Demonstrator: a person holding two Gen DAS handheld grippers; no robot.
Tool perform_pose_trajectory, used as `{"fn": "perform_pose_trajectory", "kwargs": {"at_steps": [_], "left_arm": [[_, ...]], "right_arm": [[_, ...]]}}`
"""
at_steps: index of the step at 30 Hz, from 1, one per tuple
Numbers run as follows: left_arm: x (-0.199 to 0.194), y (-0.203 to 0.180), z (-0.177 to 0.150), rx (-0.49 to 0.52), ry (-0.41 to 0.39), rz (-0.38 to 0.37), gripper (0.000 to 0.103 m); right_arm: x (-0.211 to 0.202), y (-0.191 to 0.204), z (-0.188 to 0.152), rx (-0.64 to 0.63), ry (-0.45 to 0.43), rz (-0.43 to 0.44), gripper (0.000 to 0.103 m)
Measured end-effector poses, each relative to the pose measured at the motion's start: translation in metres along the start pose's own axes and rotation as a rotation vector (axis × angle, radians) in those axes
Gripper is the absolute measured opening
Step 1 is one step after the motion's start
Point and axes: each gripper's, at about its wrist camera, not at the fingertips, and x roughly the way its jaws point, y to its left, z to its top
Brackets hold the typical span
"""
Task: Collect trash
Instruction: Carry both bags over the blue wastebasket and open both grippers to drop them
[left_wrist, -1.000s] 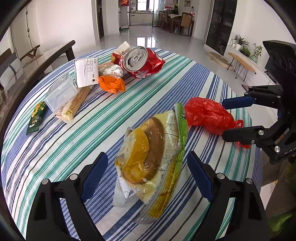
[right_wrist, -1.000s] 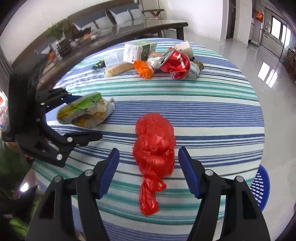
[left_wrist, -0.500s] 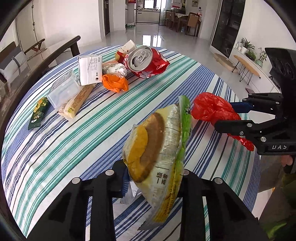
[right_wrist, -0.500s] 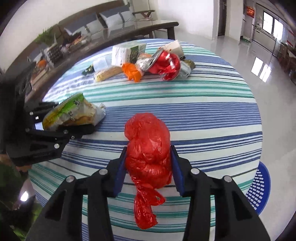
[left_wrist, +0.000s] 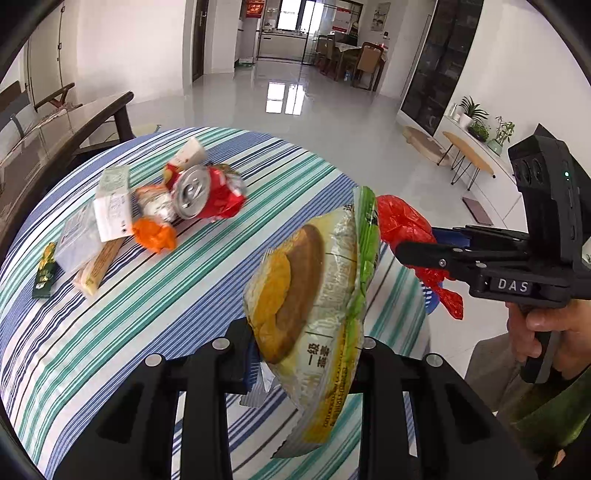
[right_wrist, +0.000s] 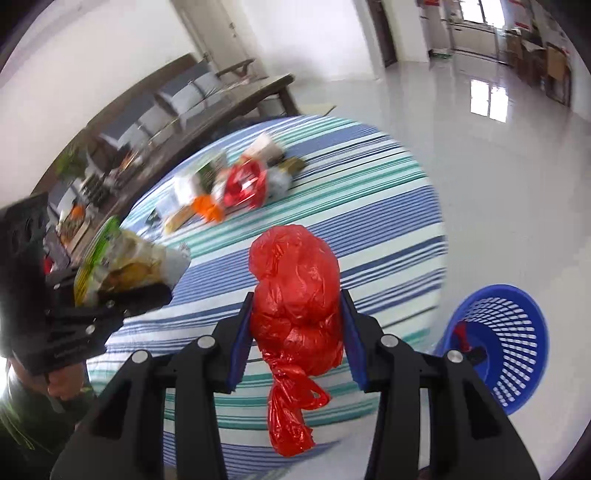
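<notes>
Red bag between right jaws

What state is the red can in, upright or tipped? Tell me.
Tipped. The red can lies on its side on the striped table, its silver top facing the left wrist camera, its body crushed.

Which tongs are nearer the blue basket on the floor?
Right. The right tongs, holding the red bag, are just beside the blue basket; the left tongs, gripping the snack packet, sit farther away on the other side.
</notes>
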Motion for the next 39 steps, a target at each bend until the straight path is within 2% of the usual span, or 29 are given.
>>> {"fn": "perform_pose_trajectory", "kwargs": {"at_steps": [4,10,15,19,27,36,39], "left_arm": [[0.012,-0.047,0.026,0.035,0.002,-0.073,0.029],[0.048,-0.130,0.059,0.134,0.021,-0.142,0.029],[0.099,-0.182,0.074,0.169,0.070,-0.163,0.029],[0.147,-0.204,0.078,0.150,0.121,-0.177,0.029],[0.224,-0.232,0.077,0.124,0.191,-0.202,0.030],[0.274,-0.247,0.073,0.137,0.233,-0.182,0.031],[0.286,-0.251,0.073,0.155,0.238,-0.174,0.033]], "right_arm": [[-0.027,-0.044,0.004,0.040,-0.028,-0.087,0.043],[-0.056,-0.109,0.006,0.094,-0.049,-0.214,0.043],[-0.052,-0.160,-0.001,0.137,-0.033,-0.303,0.043],[-0.039,-0.196,-0.013,0.184,-0.009,-0.344,0.043],[-0.028,-0.257,-0.034,0.312,0.018,-0.328,0.043],[-0.018,-0.292,-0.046,0.408,0.027,-0.301,0.044],[-0.013,-0.300,-0.046,0.431,0.029,-0.275,0.048]]}}
